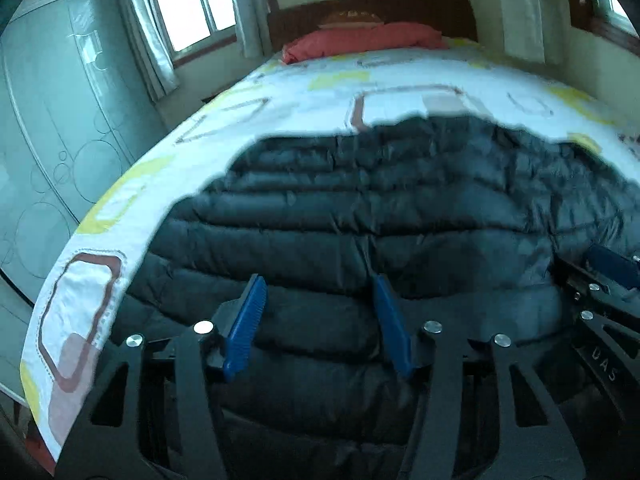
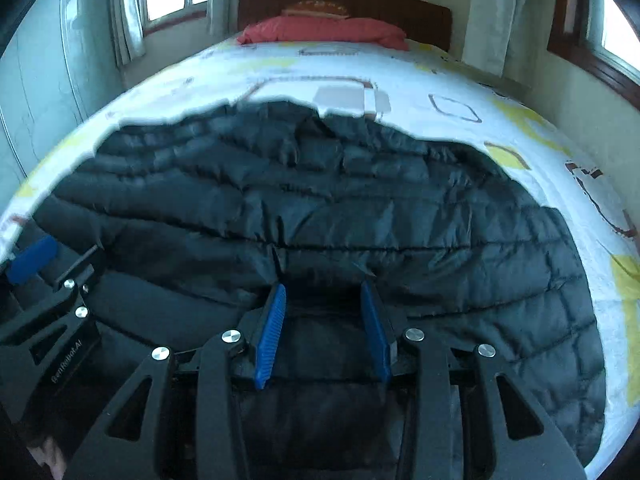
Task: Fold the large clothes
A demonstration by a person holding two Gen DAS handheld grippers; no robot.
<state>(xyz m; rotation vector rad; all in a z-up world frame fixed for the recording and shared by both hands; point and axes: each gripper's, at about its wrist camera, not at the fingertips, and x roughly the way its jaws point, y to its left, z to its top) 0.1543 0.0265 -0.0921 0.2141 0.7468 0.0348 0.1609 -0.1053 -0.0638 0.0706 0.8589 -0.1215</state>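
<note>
On the patterned bed (image 1: 320,88), a dark quilted jacket (image 1: 360,208) lies spread flat. Above it, the left gripper (image 1: 318,296) and right gripper (image 2: 324,300) sit side by side, jaws wide apart, gripping nothing.

The place was a bedroom in a home. A bed (image 1: 320,92) filled the middle of both frames, covered by a white sheet (image 2: 420,76) printed with yellow and brown squares. A red pillow (image 1: 360,42) lay at the top centre against a dark wooden headboard (image 2: 400,10). Windows (image 1: 192,4) with pale curtains (image 1: 146,44) stood at the upper left and upper right. A wardrobe (image 1: 52,120) with circle-patterned doors occupied the left edge.
</note>
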